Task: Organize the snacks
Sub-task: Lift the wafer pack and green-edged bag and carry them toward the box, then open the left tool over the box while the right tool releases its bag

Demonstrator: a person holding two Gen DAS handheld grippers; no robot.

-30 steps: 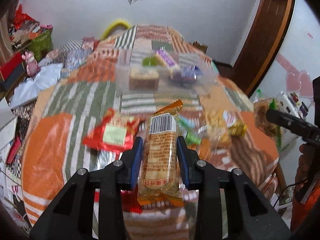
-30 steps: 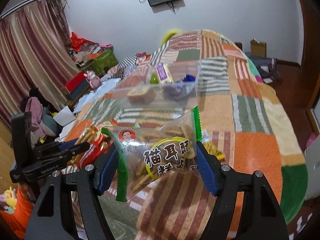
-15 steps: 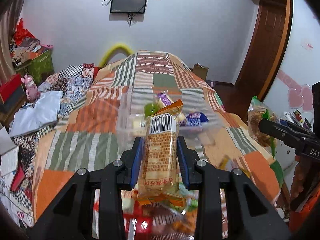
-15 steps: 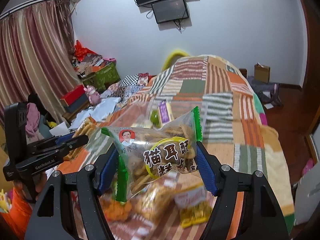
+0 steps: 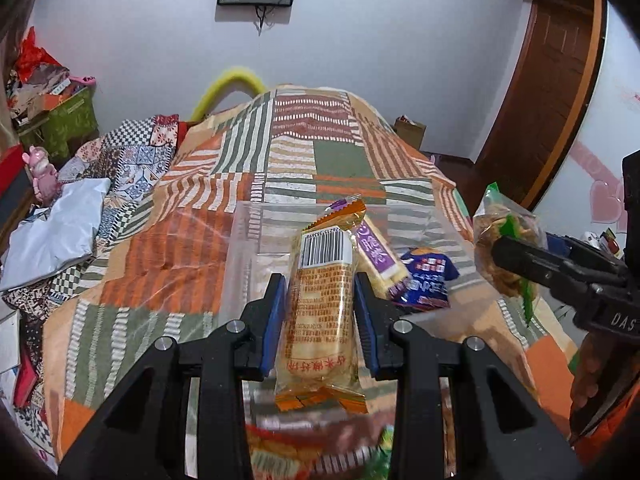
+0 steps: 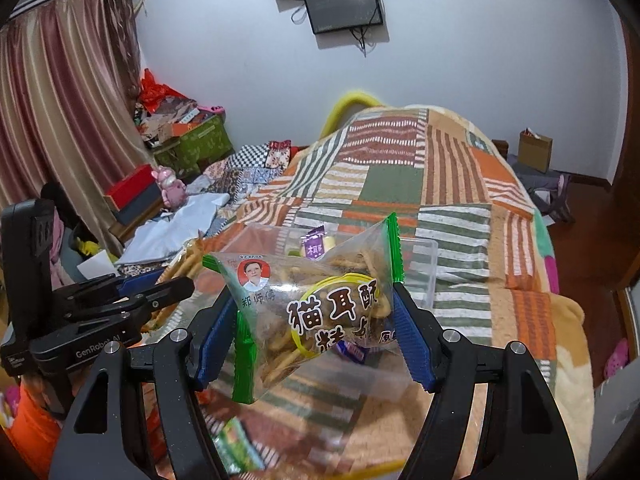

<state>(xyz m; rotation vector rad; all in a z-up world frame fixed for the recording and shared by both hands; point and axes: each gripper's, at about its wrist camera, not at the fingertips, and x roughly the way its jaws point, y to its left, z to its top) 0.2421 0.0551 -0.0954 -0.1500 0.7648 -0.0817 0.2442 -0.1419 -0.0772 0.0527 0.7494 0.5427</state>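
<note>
rice cracker pack [image 5: 322,312] clamped in left hand-held gripper [image 5: 320,312]; right hand-held gripper [image 6: 316,328] grips fried-snack bag [image 6: 320,304].

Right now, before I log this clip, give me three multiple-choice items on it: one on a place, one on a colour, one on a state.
1. Where is the purple-striped snack?
A inside the clear plastic bin
B on the floor
C in the right claw

2. What colour are the side seals of the crisps bag?
A red
B green
C blue

3. How is the left claw?
A wide open and empty
B shut on the orange cracker packet
C out of view

Key: A, it lies behind the bin's wall; B, green strips edge the bag; B, both pads press the packet.
</note>
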